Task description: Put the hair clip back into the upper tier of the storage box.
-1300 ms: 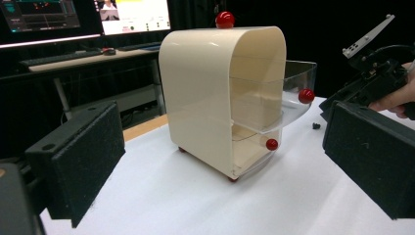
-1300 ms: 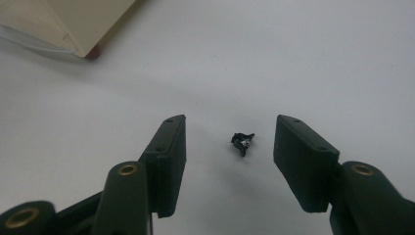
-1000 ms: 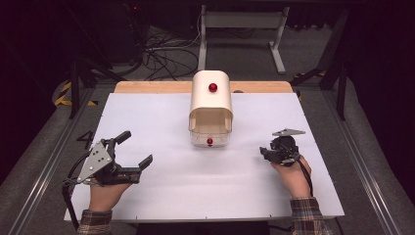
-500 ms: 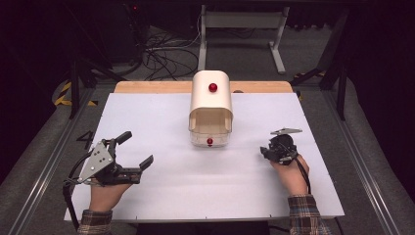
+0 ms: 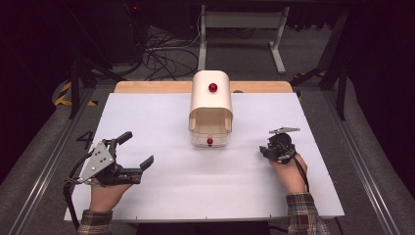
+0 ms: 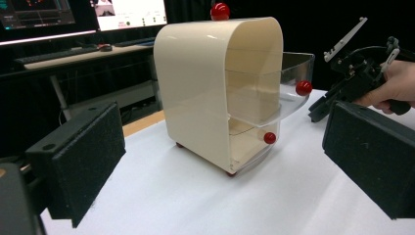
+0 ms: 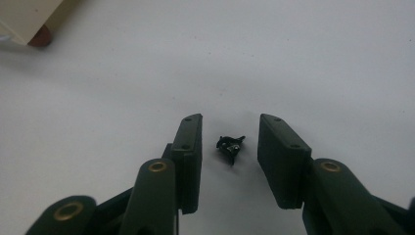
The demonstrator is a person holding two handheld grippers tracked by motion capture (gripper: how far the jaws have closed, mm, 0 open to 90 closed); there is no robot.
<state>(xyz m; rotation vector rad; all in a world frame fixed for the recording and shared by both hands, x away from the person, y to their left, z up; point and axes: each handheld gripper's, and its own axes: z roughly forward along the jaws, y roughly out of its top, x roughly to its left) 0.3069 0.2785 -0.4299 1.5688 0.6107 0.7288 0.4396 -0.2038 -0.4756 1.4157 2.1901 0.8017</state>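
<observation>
left gripper: jaws wide, empty, near left of white table | cream cabinet: centre, far side, drawers untouched | right gripper: jaws just closing round small black clip at near right, not yet pinched | progress: early; grasp and placing left

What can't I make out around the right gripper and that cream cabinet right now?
- Small black part between the right gripper pads: too small and dark to identify, right gripper view.
- Cabinet drawer contents: hidden by the cream shell, high view.
- Cabinet's far side: turned away, left gripper view.
</observation>
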